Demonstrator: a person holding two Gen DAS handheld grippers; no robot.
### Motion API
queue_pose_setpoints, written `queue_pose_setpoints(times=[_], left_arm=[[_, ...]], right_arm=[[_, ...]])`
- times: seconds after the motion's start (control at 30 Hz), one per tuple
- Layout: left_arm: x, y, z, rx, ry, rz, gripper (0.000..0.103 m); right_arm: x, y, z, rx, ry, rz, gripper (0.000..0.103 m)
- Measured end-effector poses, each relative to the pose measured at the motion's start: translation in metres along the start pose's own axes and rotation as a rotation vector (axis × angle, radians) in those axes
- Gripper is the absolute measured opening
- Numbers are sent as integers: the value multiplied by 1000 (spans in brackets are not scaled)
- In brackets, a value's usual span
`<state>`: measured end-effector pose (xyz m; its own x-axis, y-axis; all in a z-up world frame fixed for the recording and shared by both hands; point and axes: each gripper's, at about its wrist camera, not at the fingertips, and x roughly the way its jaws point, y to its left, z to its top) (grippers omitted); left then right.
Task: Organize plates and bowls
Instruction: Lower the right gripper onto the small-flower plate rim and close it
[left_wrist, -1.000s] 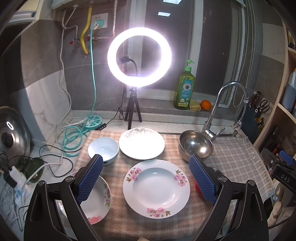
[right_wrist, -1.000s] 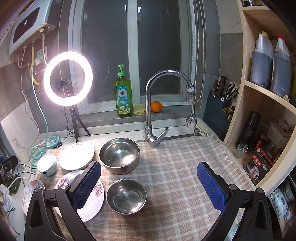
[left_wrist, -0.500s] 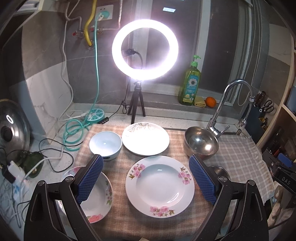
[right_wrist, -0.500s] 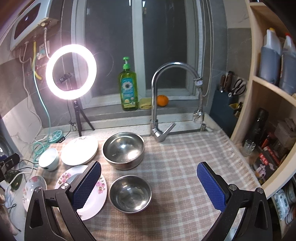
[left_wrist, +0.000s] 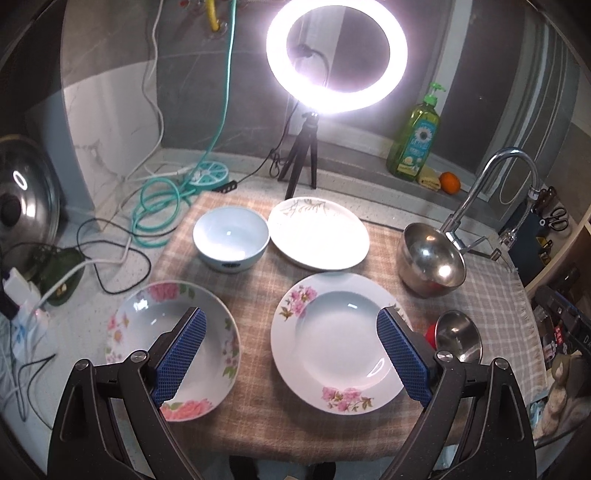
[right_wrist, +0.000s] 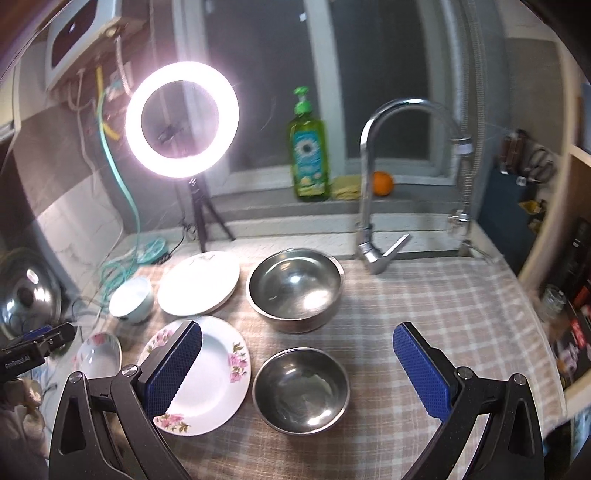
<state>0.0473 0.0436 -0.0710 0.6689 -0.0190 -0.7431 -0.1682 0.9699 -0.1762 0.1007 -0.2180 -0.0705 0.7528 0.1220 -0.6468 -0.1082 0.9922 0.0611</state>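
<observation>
Left wrist view: wide-open left claw (left_wrist: 291, 354) above floral plate (left_wrist: 338, 341).

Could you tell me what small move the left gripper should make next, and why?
Probably ease the left gripper down toward the near rim of the floral plate. Its jaws are open and empty, the plate lies flat between them on the checked cloth, and no dish is stacked yet.

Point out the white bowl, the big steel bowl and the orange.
white bowl (left_wrist: 231, 230), left wrist view, inner bottom.
big steel bowl (right_wrist: 294, 286), right wrist view, inside.
orange (right_wrist: 382, 183), right wrist view, its middle.
</observation>
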Motion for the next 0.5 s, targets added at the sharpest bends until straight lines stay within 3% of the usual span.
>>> queue_pose_setpoints(times=[0.27,0.37,0.5], left_arm=[[25,11,-22,-74,108,-14,90],[31,13,-30,-97,143,-19,84],[37,12,-39,-117,169,-33,75]], right_arm=[[67,14,11,-54,213,185,99],[89,24,13,-84,284,238,90],[116,33,13,-92,380,294,69]])
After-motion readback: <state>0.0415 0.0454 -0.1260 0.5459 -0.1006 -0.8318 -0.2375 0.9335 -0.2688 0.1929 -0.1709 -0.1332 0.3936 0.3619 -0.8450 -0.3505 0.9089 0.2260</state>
